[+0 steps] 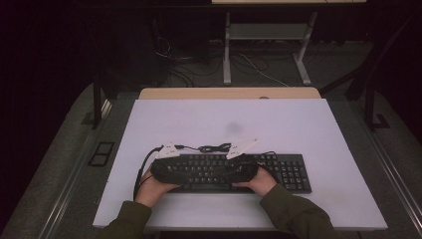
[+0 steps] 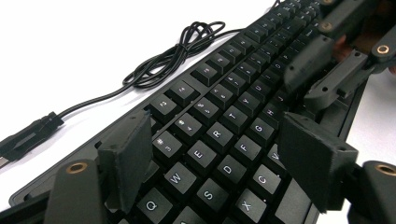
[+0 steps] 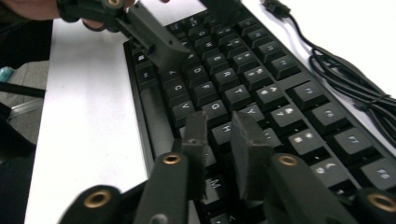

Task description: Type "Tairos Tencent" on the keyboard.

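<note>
While both grippers hover over the black keyboard [image 1: 234, 172] at the bench's [image 1: 298, 124] near edge, left gripper [image 2: 219, 154] jaws gape over the Q–V keys; right gripper [image 3: 224, 140] jaws nearly meet, grasping nothing. Risk: a low pad snags a keycap, prying it loose.

One black keyboard [image 1: 239, 172], one coiled black cable [image 1: 215, 147] at its twelve o'clock, two grippers, one white table [image 1: 298, 129].
</note>
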Demonstrator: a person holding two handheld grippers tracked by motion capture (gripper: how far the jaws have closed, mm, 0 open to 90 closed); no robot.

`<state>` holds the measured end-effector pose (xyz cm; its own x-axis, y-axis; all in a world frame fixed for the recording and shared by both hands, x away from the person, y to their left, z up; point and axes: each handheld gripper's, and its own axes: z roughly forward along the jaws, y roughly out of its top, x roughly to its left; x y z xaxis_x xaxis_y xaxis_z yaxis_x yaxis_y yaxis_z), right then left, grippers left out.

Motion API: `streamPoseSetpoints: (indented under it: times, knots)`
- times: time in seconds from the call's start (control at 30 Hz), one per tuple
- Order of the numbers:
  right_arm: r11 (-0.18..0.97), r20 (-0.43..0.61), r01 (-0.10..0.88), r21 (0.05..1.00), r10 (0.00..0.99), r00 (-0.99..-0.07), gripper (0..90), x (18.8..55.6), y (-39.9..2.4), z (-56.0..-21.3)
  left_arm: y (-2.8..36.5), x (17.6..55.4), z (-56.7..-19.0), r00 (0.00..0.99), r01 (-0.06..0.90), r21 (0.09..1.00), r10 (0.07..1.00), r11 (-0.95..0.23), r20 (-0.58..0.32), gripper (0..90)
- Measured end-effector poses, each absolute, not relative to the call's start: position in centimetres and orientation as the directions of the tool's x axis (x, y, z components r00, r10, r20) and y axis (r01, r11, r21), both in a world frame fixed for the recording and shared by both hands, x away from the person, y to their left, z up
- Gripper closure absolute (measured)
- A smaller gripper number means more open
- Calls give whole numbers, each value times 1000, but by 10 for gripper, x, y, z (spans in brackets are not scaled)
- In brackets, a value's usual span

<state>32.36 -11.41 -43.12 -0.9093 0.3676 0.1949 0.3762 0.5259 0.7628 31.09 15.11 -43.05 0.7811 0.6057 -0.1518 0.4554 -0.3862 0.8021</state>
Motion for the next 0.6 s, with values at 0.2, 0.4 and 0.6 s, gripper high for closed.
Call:
streamPoseSetpoints:
  times: [0.2,0.4,0.6]
  knots:
    - [503,203,393,770,391,-898,594,327,-120,-430,151,310,-429,796,449,799,586,-400,-154,384]
    - [478,205,409,777,422,-883,459,331,-125,-430,149,307,-428,821,439,791,549,-426,-160,585]
    - [464,209,424,778,446,-871,382,334,-129,-431,146,305,-427,846,429,782,505,-453,-172,764]
